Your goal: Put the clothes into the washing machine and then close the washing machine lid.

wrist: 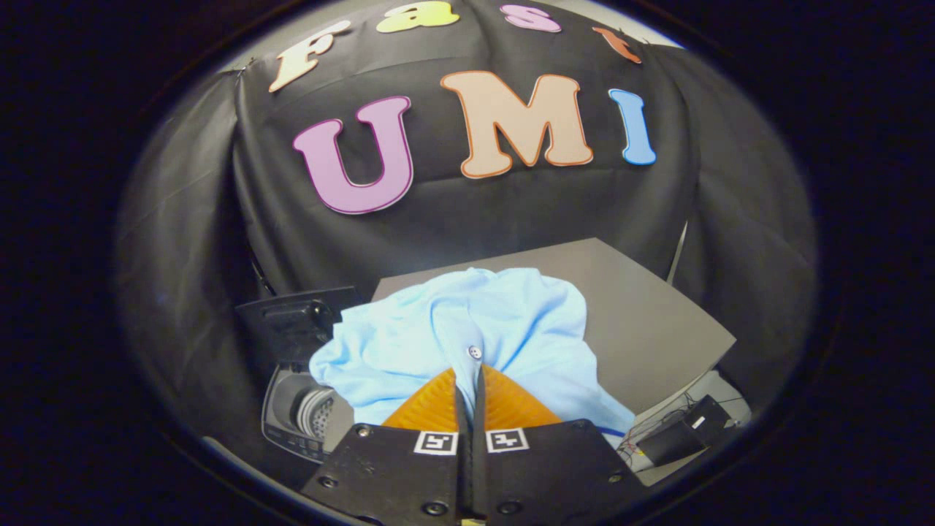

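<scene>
A light blue shirt (467, 329) with a small button hangs bunched from my gripper (469, 376), whose two fingers are closed together on a fold of its cloth. The shirt is lifted above the grey table (650, 329) and drapes to both sides of the fingers. Below and to the left of the fingers stands the small washing machine (299, 416) with its drum open to view. Its dark lid (292, 325) is raised upright behind the drum, partly covered by the shirt's left edge.
The grey table stretches beyond and right of the shirt, with its corner at the right. A dark box (687, 431) with cables lies lower down past the table's right edge. Black cloth walls close in all around.
</scene>
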`<state>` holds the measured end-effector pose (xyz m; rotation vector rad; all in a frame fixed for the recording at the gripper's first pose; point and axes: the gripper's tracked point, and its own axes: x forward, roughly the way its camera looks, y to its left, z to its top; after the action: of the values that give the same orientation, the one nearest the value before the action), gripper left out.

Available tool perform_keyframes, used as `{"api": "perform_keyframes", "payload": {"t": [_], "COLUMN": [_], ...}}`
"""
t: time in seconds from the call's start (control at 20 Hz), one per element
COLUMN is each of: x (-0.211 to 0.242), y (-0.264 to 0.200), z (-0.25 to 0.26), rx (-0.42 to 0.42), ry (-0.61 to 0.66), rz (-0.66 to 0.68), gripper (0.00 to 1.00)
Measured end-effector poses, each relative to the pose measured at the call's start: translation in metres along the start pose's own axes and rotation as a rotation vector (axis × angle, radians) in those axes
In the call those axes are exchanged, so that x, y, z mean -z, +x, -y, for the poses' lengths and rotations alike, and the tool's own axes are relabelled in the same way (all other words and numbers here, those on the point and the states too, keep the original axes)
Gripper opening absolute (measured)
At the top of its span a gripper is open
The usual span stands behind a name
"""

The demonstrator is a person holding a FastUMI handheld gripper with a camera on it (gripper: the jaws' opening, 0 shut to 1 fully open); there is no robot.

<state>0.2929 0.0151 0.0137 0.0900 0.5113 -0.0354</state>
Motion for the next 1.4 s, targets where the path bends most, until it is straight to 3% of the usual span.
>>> {"api": "perform_keyframes", "payload": {"t": [0.35,0.75,1.15,1.4], "x": [-0.038,-0.033,0.055,0.120], "y": [0.002,0.020,0.080,0.125], "z": [-0.101,-0.233,-0.309,-0.316], "rx": [-0.128,-0.277,-0.345,-0.330], "ry": [-0.012,-0.065,-0.119,-0.103], "rz": [0.043,0.029,-0.090,-0.187], "gripper": [0.00,0.00,0.00,0.00]}}
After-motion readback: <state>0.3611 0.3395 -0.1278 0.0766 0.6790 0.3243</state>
